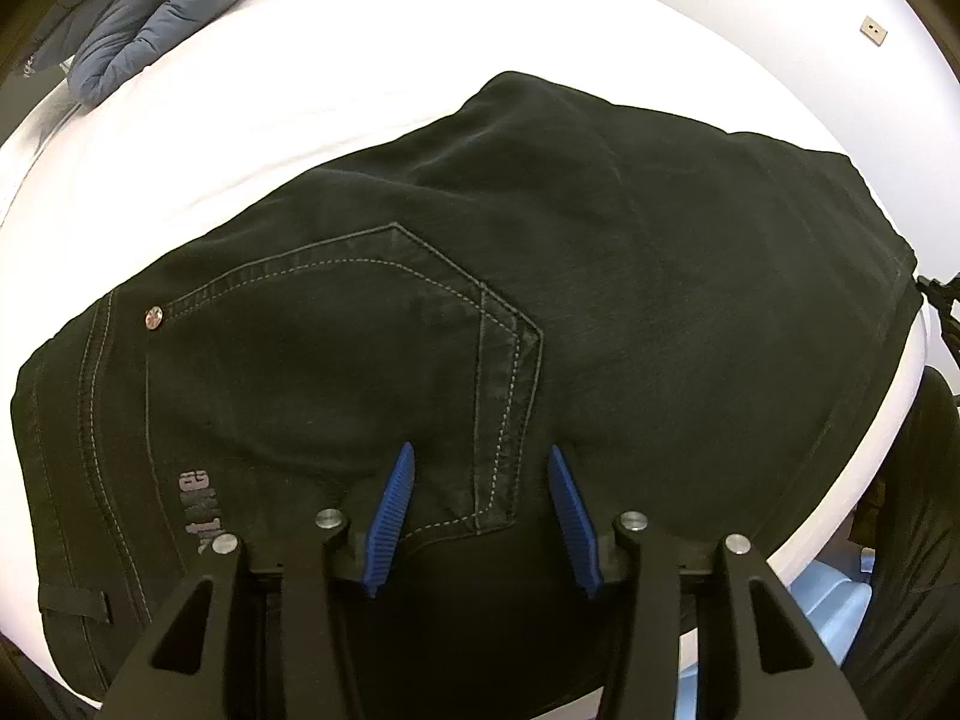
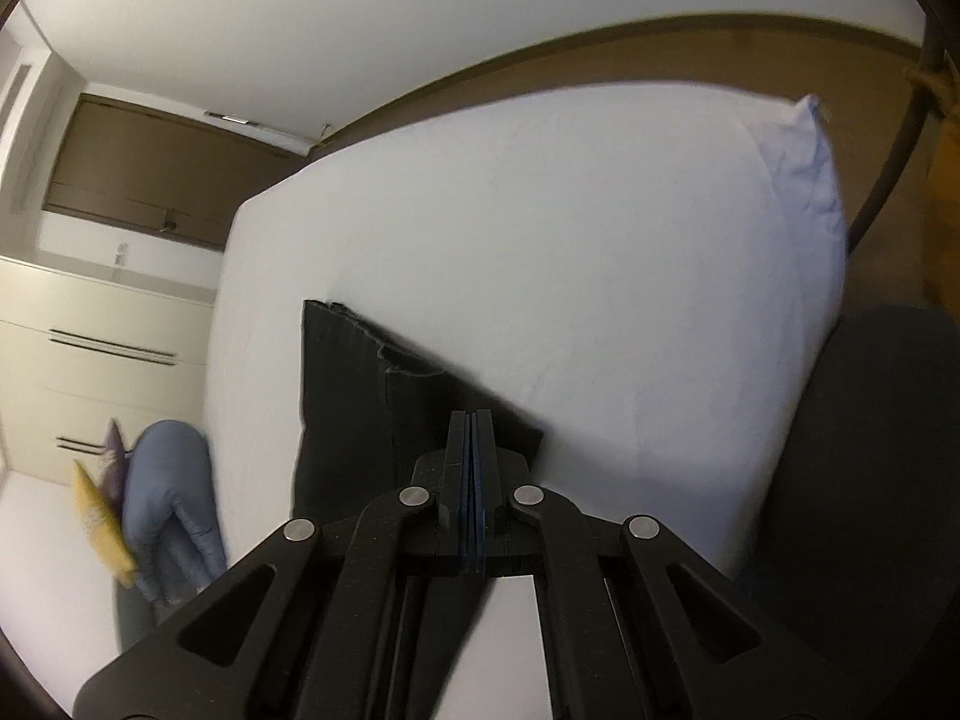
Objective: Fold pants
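Black jeans lie folded on the white bed, back pocket up with grey stitching and a small rivet. My left gripper is open, its blue fingers just above the pocket near the waistband, holding nothing. In the right wrist view my right gripper is shut on the black hem end of the jeans, which it holds lifted over the bed.
A blue-grey quilted jacket lies at the bed's far left corner; it also shows in the right wrist view beside a yellow item. A pale pillow sits at the bed's far end. A light-blue object is below the bed edge.
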A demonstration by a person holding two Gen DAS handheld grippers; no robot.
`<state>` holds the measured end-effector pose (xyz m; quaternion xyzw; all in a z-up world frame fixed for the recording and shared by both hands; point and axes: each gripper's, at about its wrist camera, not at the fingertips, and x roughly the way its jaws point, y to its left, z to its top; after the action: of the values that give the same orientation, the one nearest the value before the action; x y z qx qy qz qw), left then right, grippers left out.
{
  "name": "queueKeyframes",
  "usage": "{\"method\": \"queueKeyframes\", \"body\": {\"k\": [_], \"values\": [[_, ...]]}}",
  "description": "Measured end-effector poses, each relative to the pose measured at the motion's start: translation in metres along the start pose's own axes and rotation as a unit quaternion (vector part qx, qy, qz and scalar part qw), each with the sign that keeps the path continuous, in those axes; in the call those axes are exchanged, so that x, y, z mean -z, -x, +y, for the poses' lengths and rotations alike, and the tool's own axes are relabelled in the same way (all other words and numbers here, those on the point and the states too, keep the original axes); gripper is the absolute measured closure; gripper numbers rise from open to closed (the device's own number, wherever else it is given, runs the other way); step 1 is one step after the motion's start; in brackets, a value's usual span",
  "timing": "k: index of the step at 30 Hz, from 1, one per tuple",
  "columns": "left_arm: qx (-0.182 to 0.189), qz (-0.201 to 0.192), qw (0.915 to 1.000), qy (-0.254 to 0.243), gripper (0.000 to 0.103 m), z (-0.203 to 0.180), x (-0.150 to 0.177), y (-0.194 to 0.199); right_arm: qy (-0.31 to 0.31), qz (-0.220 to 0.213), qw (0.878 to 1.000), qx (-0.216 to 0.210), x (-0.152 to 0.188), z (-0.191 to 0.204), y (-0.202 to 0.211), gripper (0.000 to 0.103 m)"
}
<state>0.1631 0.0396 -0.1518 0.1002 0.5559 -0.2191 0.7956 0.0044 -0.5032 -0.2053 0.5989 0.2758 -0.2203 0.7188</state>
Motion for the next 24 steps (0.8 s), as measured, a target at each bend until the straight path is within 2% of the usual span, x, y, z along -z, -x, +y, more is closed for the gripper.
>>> {"method": "queueKeyframes", "body": {"k": [3,5,7,9,12,15,21,22,23,24], "values": [[-0.003,0.001,1.0,0.002,0.053,-0.002,-0.001,-0.002,0.006,0.014,0.999,-0.029,0.006,0.012,0.003,0.101],[-0.003,0.001,1.0,0.004,0.053,-0.004,-0.003,-0.004,0.006,0.015,0.999,-0.032,0.007,0.02,0.004,0.093],[-0.004,0.002,1.0,0.003,0.053,-0.005,-0.004,-0.005,0.0,0.012,0.999,-0.043,0.007,0.02,0.0,0.07],[-0.003,0.002,1.0,0.004,0.053,-0.004,-0.001,-0.003,-0.011,0.009,0.999,-0.049,0.008,0.019,-0.001,0.06],[-0.002,-0.001,1.0,0.005,0.053,-0.002,0.002,-0.002,-0.041,0.021,0.997,-0.062,0.009,0.01,-0.005,0.059],[-0.001,-0.002,1.0,0.004,0.052,0.0,0.004,-0.001,-0.027,0.019,0.997,-0.069,0.011,0.016,-0.008,0.059],[-0.001,-0.002,1.0,0.006,0.052,0.0,0.006,-0.001,-0.036,0.039,0.996,-0.077,0.015,0.025,-0.037,0.061],[-0.001,-0.003,1.0,0.006,0.052,0.0,0.006,-0.001,-0.035,0.041,0.996,-0.075,0.015,0.027,-0.04,0.07],[-0.001,-0.003,1.0,0.007,0.052,0.0,0.006,-0.001,-0.034,0.044,0.996,-0.071,0.016,0.028,-0.046,0.075],[-0.001,-0.003,1.0,0.007,0.052,0.001,0.007,-0.001,-0.035,0.047,0.996,-0.067,0.017,0.028,-0.049,0.088]]}}
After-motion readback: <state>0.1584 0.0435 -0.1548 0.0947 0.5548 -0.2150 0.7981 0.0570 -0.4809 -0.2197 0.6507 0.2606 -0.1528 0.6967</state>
